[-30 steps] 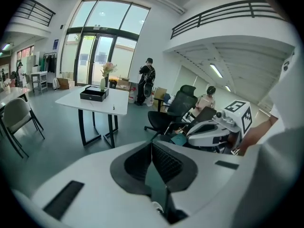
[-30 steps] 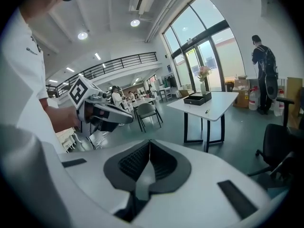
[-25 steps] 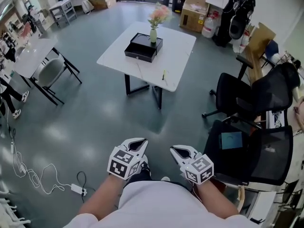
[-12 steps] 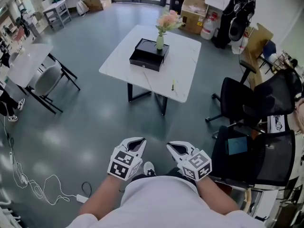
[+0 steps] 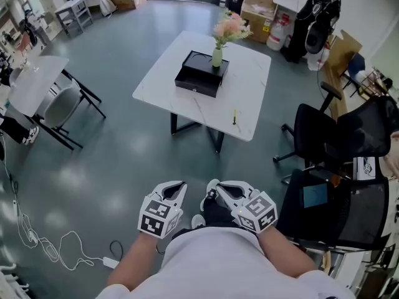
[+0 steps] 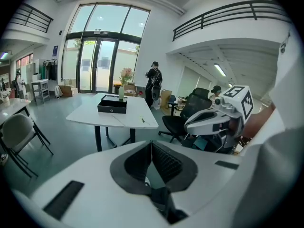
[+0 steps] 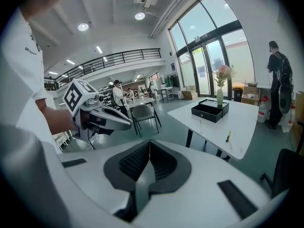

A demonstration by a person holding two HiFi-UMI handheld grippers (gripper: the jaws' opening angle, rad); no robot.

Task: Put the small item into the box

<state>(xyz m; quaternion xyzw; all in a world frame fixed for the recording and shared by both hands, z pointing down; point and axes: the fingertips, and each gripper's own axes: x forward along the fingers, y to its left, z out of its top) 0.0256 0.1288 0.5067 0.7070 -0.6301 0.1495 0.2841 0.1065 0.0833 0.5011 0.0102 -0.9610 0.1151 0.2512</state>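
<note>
A black box (image 5: 201, 73) lies open on the white table (image 5: 249, 89) ahead, beside a vase of pink flowers (image 5: 218, 53). The small item (image 5: 234, 117), a thin yellow-green stick, lies near the table's right front edge. My left gripper (image 5: 177, 184) and right gripper (image 5: 219, 185) are held side by side low over the floor, well short of the table, both shut and empty. The left gripper view shows the box (image 6: 112, 104) and the item (image 6: 142, 120) beyond its jaws (image 6: 151, 144). The right gripper view shows the box (image 7: 209, 109) and the item (image 7: 228, 136).
Black office chairs (image 5: 333, 139) stand right of the table, another chair (image 5: 340, 210) close at my right. A second white table (image 5: 31, 83) with a grey chair stands left. A white cable (image 5: 37, 242) trails on the floor. Cardboard boxes (image 5: 259, 8) and a person (image 5: 318, 11) are at the back.
The table and box sit lower and larger in the head view: I have walked closer. Both grippers stayed shut and side by side. A dark shoe now shows between them.
</note>
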